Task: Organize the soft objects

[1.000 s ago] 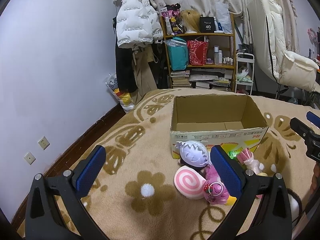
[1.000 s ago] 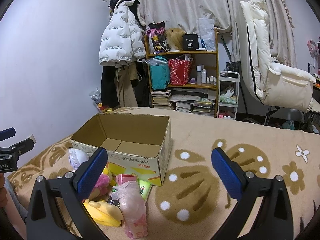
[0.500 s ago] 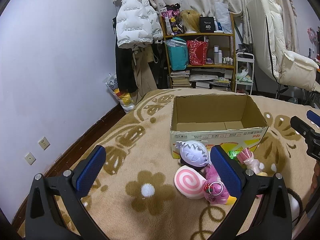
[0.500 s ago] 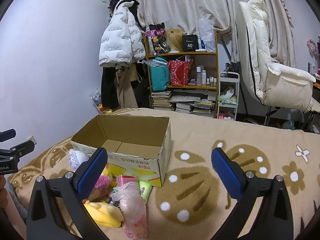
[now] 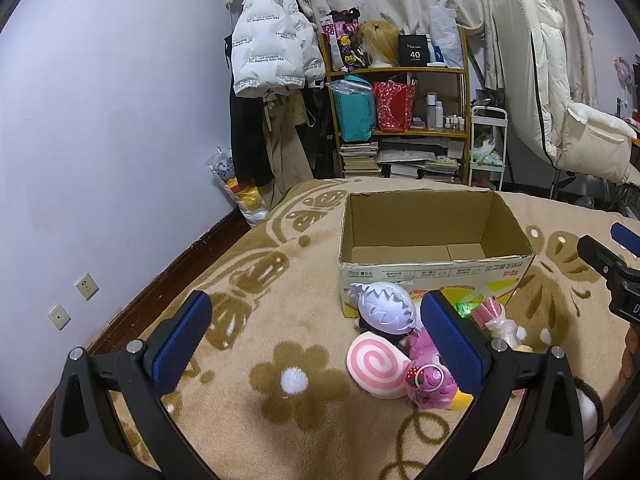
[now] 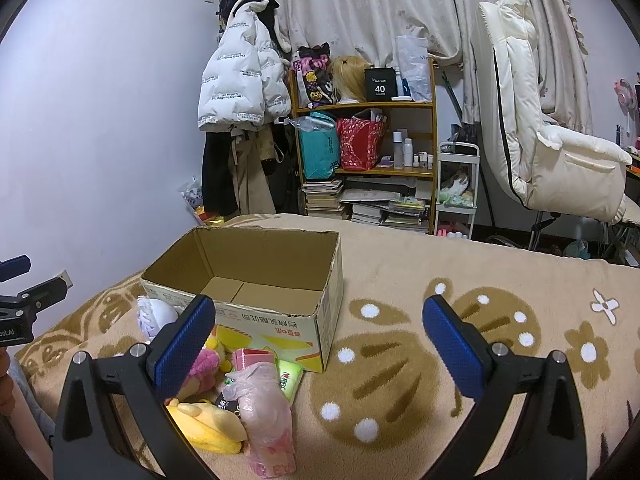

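Left wrist, toys (image 5: pixel 394 354) before cardboard box (image 5: pixel 434 266)

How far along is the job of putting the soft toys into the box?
Done: nothing; the box holds no toys. In hand: nothing; the left tongs and right tongs are both open, holding nothing. Left: the whole pile in front of the box, including the swirl plush, white plush and yellow plush.

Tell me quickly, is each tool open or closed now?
Left tool: open, holding nothing.
Right tool: open, holding nothing.
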The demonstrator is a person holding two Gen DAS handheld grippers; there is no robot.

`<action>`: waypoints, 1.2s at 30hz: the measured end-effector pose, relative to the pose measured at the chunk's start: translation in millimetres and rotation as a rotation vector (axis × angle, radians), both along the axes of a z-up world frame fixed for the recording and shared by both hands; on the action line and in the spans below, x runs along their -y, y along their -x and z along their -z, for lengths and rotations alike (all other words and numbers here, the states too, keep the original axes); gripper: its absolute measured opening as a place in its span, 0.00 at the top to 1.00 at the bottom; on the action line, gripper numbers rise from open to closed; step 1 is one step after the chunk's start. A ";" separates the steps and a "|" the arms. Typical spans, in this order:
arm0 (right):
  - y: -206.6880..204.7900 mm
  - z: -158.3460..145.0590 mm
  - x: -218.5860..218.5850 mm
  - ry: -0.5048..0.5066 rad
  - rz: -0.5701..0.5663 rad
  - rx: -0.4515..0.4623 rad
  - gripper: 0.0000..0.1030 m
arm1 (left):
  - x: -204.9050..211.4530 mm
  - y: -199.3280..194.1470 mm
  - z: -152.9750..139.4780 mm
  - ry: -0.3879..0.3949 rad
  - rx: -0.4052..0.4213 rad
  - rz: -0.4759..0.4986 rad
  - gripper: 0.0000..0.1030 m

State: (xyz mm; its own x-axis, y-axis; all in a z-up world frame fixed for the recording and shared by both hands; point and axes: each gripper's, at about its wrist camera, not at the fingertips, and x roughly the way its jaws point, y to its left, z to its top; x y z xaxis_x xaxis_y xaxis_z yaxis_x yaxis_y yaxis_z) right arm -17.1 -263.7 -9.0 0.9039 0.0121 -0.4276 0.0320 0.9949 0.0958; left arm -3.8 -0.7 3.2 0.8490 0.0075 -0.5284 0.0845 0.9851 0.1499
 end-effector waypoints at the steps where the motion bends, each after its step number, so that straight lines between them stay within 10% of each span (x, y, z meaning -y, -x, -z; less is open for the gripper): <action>1: 0.0 0.0 0.1 -0.001 -0.002 0.000 0.00 | -0.1 -0.1 0.1 0.000 -0.001 -0.001 0.00; 36: -8.1 17.0 -5.2 0.017 -0.006 -0.104 0.00 | -6.2 -7.2 9.0 0.038 -0.084 0.019 0.00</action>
